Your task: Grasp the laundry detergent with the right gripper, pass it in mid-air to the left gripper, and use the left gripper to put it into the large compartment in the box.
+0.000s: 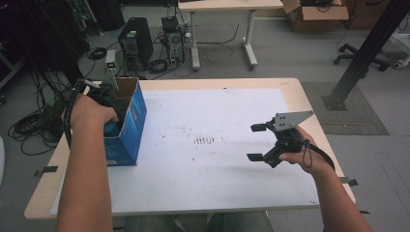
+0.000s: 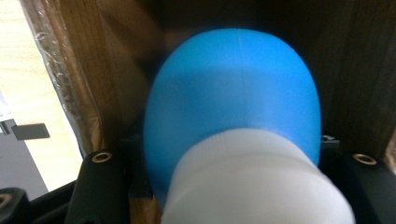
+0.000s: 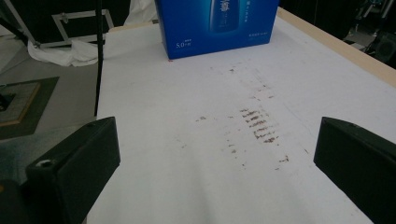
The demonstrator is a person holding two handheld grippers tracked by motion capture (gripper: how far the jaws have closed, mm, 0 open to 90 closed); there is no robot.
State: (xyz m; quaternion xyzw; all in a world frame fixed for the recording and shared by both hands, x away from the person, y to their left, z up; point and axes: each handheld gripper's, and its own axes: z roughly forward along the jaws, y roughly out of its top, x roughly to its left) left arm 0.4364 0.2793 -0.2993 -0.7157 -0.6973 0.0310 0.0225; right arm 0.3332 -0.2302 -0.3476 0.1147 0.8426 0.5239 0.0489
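- Nearest the lens in your left gripper view: a blue, egg-shaped thing with a white ribbed end (image 2: 233, 116), bulging up between your own jaws, white end toward the camera.
- Your left gripper (image 1: 109, 104) is down inside the blue carton (image 1: 126, 129), and its jaws are clamped on that blue-and-white piece, so it sits right in the grip, not beside it.
- Brown cardboard walls (image 2: 98, 60) of the carton close in on both sides of the piece; I judge you hold it deep in the carton either to set it down or to lift it clear, can't tell which.
- The carton stands upright with its top open, at the left edge of the table (image 1: 290, 87), on the white sheet (image 1: 217, 164); probably there so your left hand reaches straight in.
- Your right gripper (image 1: 260, 142) hovers well to the right of the carton, over the bare sheet, jaws spread wide, nothing between them.
- It looks parked out of the way; from the right gripper view it aims back at the carton's printed face (image 3: 217, 25).
- Brown smudges (image 3: 259, 126) on the sheet lie between the carton and your right gripper.
- Mind the carton walls: a tight fit for the jaws.
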